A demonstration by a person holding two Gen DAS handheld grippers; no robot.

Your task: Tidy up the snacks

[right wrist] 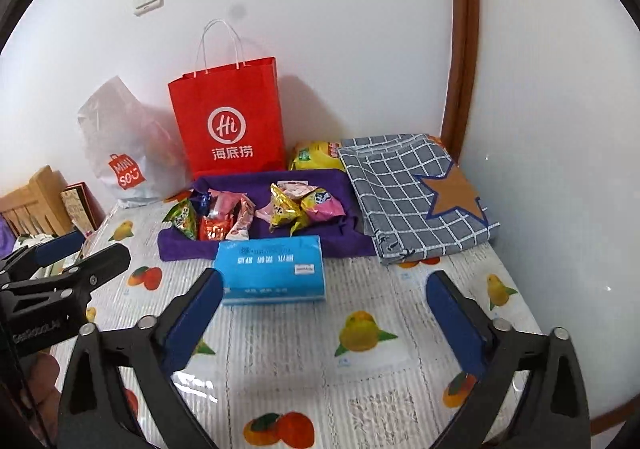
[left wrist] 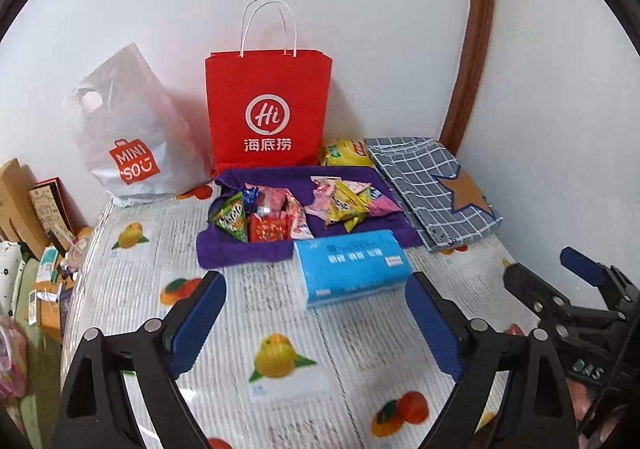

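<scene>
Two heaps of small snack packets lie on a purple cloth (left wrist: 240,253): a green, red and pink heap (left wrist: 260,217) (right wrist: 212,217) and a yellow and pink heap (left wrist: 348,201) (right wrist: 300,205). A yellow packet (left wrist: 346,154) lies behind the cloth. My left gripper (left wrist: 316,279) (right wrist: 98,245) is open and empty, low over the table, short of a blue tissue pack (left wrist: 352,269). To its right my right gripper (right wrist: 325,276) (left wrist: 540,263) stands equally wide and empty, with the tissue pack (right wrist: 272,269) just past its left finger.
A red paper bag (left wrist: 268,109) and a white plastic bag (left wrist: 128,145) stand against the wall behind the cloth. A folded grey checked fabric with a star (left wrist: 432,189) lies to the right. Boxes (left wrist: 24,201) crowd the floor past the fruit-print table's (left wrist: 280,361) left edge.
</scene>
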